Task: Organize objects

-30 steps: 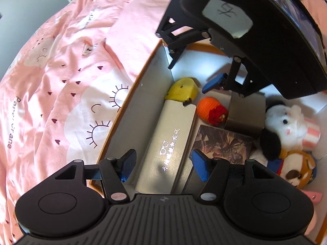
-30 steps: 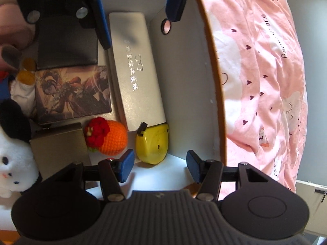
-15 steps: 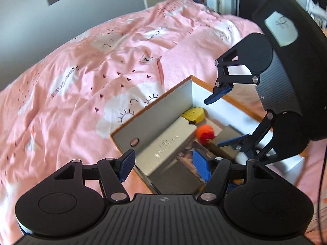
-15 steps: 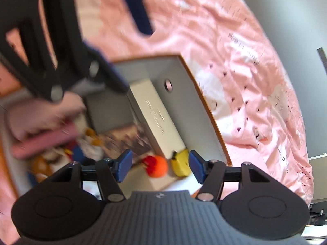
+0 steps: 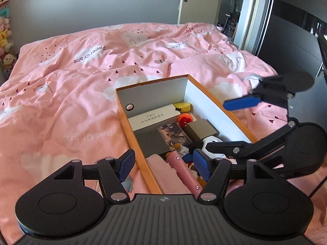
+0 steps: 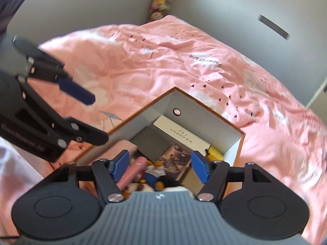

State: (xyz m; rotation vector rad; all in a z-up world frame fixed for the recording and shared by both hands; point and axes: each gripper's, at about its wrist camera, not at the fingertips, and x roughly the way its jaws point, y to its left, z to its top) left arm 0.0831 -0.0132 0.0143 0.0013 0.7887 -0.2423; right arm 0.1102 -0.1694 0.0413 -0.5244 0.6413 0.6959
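Your left gripper (image 5: 164,164) stands wide and empty above the near end of the orange-rimmed box (image 5: 130,136) on the pink duvet (image 5: 71,94). Your right gripper (image 6: 160,166), jaws just opened further, is also wide and empty. Inside the box lie a white glasses case (image 5: 153,118), a yellow tape measure (image 5: 183,106) and a crocheted orange (image 5: 185,120).

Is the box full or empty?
Nearly full. The box has no lid on, and a white case, a yellow thing, an orange ball, small boxes and plush toys cover its floor.
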